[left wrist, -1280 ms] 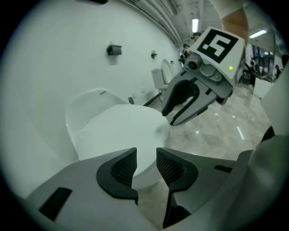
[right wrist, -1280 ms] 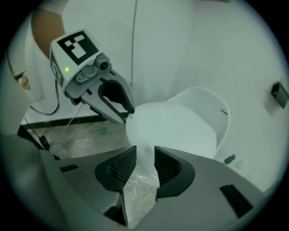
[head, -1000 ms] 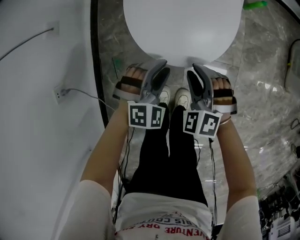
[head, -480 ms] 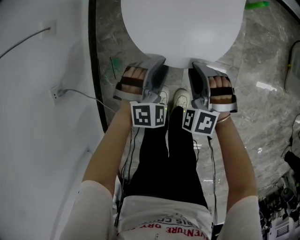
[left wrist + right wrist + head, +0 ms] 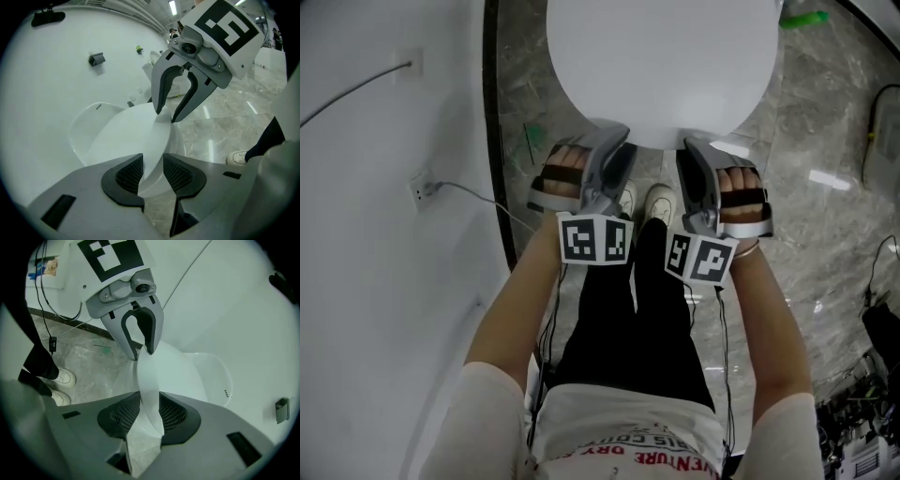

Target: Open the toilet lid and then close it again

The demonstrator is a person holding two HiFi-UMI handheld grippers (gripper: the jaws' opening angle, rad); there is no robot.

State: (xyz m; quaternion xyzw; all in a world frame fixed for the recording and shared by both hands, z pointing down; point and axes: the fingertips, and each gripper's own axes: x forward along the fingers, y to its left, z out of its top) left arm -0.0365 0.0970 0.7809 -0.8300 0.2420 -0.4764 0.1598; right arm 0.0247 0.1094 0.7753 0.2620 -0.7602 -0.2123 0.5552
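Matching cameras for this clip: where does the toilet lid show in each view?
Head view: the toilet lid is the white oval at top centre, cut by the upper edge.
Left gripper view: the lid spreads from lower centre up and left.
Right gripper view: the lid rises from lower centre toward the middle.
Shared landmark: the person's white shoes, seen in all three.

The toilet lid (image 5: 666, 56) is a plain white, smooth oval with a thin rounded rim, and its front edge is the part nearest the person. Seen from the gripper views it is tilted, its front rim raised clear of the white toilet bowl (image 5: 84, 129) below it, partly open.
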